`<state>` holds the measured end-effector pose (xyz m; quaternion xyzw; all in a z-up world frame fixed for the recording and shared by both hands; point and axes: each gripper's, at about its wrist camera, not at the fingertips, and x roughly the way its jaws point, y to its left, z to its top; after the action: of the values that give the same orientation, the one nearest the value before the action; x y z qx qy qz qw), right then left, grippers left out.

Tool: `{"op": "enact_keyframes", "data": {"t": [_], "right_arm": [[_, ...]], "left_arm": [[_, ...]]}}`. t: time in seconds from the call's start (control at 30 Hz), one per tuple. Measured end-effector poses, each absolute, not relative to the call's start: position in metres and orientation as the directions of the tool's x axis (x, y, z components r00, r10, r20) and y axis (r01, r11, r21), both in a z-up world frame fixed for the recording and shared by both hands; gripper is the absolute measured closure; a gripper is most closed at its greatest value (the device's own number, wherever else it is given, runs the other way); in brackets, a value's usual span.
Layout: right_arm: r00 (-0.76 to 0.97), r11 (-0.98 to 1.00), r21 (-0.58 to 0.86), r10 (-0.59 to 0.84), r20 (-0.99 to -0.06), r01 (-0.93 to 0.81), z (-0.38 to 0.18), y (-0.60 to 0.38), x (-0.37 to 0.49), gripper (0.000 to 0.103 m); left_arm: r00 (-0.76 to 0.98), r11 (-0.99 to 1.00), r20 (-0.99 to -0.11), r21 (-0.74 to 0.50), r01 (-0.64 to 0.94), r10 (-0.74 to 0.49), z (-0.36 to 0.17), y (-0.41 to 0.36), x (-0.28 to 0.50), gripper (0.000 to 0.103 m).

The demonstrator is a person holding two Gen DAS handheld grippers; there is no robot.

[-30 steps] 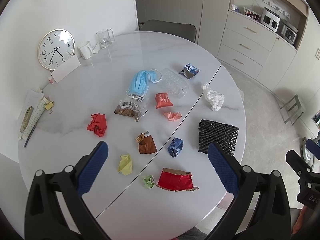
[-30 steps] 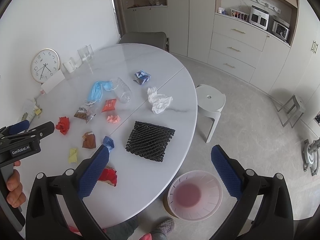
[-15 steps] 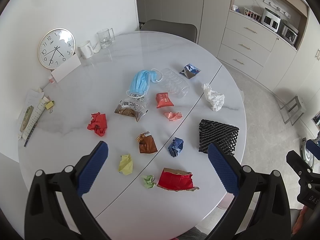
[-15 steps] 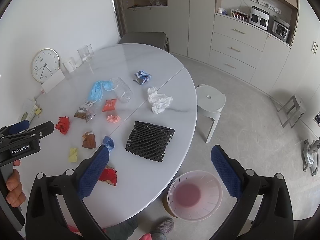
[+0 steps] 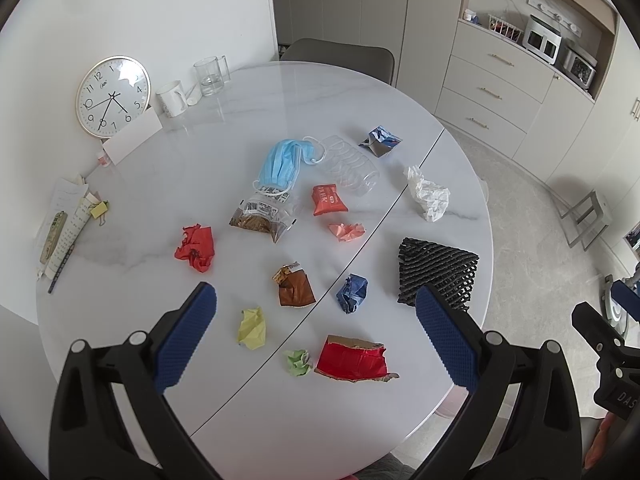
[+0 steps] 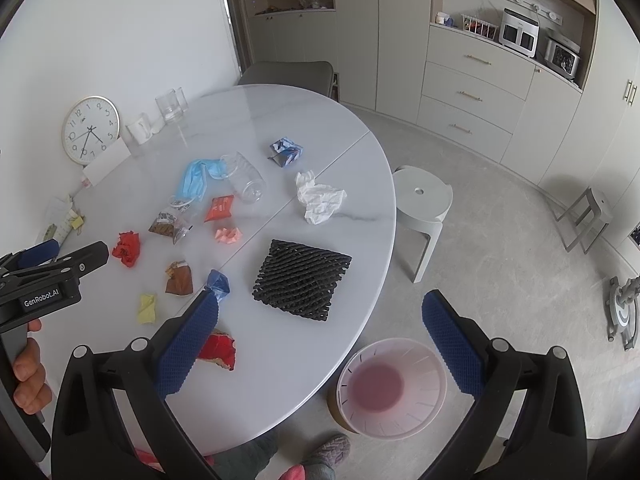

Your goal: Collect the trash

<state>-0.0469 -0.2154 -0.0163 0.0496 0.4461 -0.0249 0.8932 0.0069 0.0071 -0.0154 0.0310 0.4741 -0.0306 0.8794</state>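
Left claw (image 5: 316,314): fingers spread wide, nothing between them, held above the near part of the round white surface (image 5: 256,92). Right claw (image 6: 320,316): likewise spread wide and holding nothing, held over the near right edge of the surface. Seen from the left wrist view, between the left fingers lie a yellow paper ball (image 5: 252,328), a small green paper ball (image 5: 298,362) and a torn red cardboard piece (image 5: 352,364), each apart from the others. At 12 o'clock from these: a brown wrapper (image 5: 295,290) and a blue crumpled wrapper (image 5: 352,293), near each other. At 10 o'clock: a red crumpled paper (image 5: 196,246). Farther at 12 o'clock: a clear snack bag (image 5: 262,218), an orange sachet (image 5: 328,200) and a pink paper scrap (image 5: 347,231); beyond them a blue face mask (image 5: 282,164) touching a clear plastic bottle (image 5: 352,166) lying on its side. At 1 o'clock: a blue-silver wrapper (image 5: 379,141) and a white crumpled tissue (image 5: 428,196). At 2 o'clock: a black foam net (image 5: 436,270) near the surface's right edge. Far left rim: a wall clock (image 5: 112,96) leaning, a white mug (image 5: 172,98) and a glass mug (image 5: 210,74). Right wrist view: a pink bin (image 6: 390,386) stands on the floor just beside the surface's near right edge, between the right claw's fingers; a white stool (image 6: 422,196) stands at 12 o'clock from it.
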Motion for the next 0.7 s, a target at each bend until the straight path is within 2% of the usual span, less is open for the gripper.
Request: {"op": "enact_keyframes", "data": {"t": [0.47,0.6,0.7], "right_arm": [[0.6,0.994,0.064,-0.001,-0.8,0.087,-0.019,-0.212,-0.047,0.002],[0.616,0.992,0.125,0.086,-0.783,0.021,-0.027,-0.203,-0.047,0.002],[0.572,0.992,0.121,0.123,-0.811,-0.041,-0.047,-0.19,-0.042,0.002]], "left_arm": [[0.546,0.996,-0.837,0.028,0.084,-0.023,-0.017,0.009,0.007,0.008],[0.553,0.995,-0.832,0.021,0.098,-0.037,-0.021,0.017,0.008,0.008],[0.551,0.994,-0.834,0.021,0.104,-0.04,-0.03,0.03,0.009,0.008]]}}
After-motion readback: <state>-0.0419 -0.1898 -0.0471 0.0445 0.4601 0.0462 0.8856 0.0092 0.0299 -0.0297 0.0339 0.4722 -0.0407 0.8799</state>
